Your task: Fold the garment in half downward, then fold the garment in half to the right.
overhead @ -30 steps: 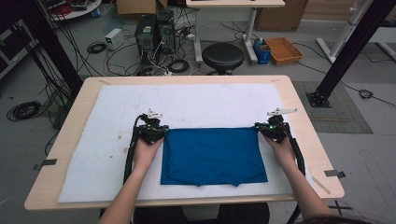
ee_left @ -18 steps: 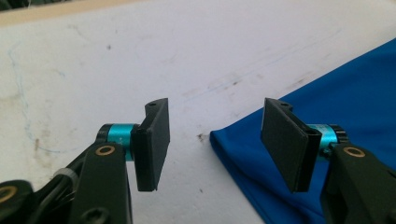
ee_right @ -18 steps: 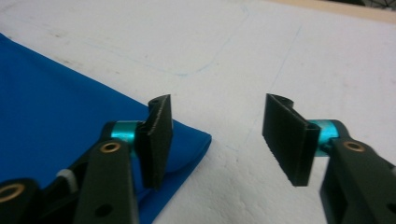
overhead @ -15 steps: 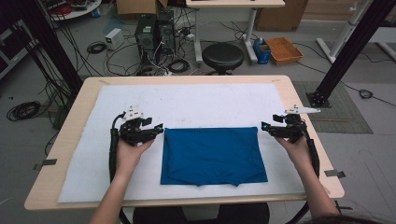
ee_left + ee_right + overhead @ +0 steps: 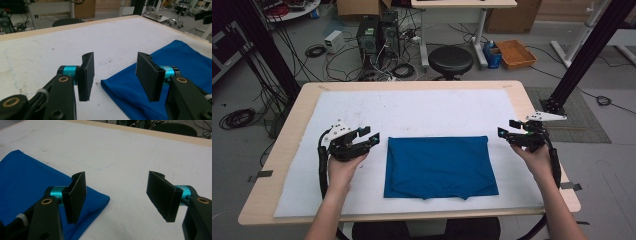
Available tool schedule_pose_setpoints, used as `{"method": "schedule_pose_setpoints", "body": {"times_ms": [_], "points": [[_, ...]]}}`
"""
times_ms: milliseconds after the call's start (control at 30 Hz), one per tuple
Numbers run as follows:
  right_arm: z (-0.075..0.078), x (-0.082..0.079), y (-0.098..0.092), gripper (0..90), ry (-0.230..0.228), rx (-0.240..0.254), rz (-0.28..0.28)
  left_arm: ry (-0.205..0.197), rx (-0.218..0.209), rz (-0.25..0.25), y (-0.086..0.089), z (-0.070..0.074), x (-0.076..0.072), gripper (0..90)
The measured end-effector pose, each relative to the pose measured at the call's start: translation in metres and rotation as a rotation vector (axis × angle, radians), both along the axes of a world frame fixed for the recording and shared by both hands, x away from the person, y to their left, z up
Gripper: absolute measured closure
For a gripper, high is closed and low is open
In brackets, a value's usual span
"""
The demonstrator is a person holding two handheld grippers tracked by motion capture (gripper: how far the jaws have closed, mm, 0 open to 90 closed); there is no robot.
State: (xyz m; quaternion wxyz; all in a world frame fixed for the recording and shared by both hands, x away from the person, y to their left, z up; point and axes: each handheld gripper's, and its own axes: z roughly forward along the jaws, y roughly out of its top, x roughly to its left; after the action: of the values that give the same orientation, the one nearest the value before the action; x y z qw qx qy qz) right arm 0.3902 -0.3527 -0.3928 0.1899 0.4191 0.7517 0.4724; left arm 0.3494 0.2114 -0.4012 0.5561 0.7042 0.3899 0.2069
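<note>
Plainly, nothing here carries readable writing: no brand or label shows on the folded blue cloth (image 5: 439,166), which lies flat on the white mat (image 5: 412,110) covering the light wooden bench (image 5: 532,100), toward the person's edge. The left gripper (image 5: 373,137) hovers just beside the cloth's left edge, its fingers (image 5: 86,75) apart with nothing between them. The right gripper (image 5: 506,129) hangs near the cloth's far right corner, its fingers (image 5: 76,195) apart too, gripping nothing; both sets have just been opening. The cloth's corners (image 5: 106,199) rest free on the mat.
</note>
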Motion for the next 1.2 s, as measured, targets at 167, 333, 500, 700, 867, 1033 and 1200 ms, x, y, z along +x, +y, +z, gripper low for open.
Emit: {"method": "schedule_pose_setpoints", "body": {"times_ms": [167, 333, 500, 700, 867, 1033, 1200], "points": [[0.003, -0.001, -0.001, 33.0, -0.013, 0.009, 0.0, 0.021, -0.004, -0.024, -0.004, 0.011, 0.0, 36.6], [0.004, -0.001, -0.002, 32.8, -0.018, 0.012, -0.007, 0.021, 0.03, -0.033, -0.009, 0.014, -0.001, 33.3], [0.005, -0.002, -0.004, 32.5, -0.02, 0.015, -0.012, 0.027, 0.033, -0.042, -0.011, 0.014, -0.001, 30.9], [0.005, -0.003, -0.005, 32.3, -0.021, 0.016, -0.016, 0.029, 0.04, -0.037, -0.012, 0.014, -0.001, 30.6], [0.006, -0.003, -0.006, 32.3, -0.027, 0.019, -0.017, 0.043, 0.041, -0.045, -0.013, 0.014, -0.001, 30.6], [0.005, -0.002, -0.005, 32.3, -0.022, 0.017, -0.018, 0.023, 0.057, -0.034, -0.016, 0.016, -0.004, 30.6], [0.005, -0.002, -0.005, 32.3, -0.021, 0.015, -0.018, 0.033, 0.051, -0.05, -0.018, 0.017, -0.005, 30.6]]}}
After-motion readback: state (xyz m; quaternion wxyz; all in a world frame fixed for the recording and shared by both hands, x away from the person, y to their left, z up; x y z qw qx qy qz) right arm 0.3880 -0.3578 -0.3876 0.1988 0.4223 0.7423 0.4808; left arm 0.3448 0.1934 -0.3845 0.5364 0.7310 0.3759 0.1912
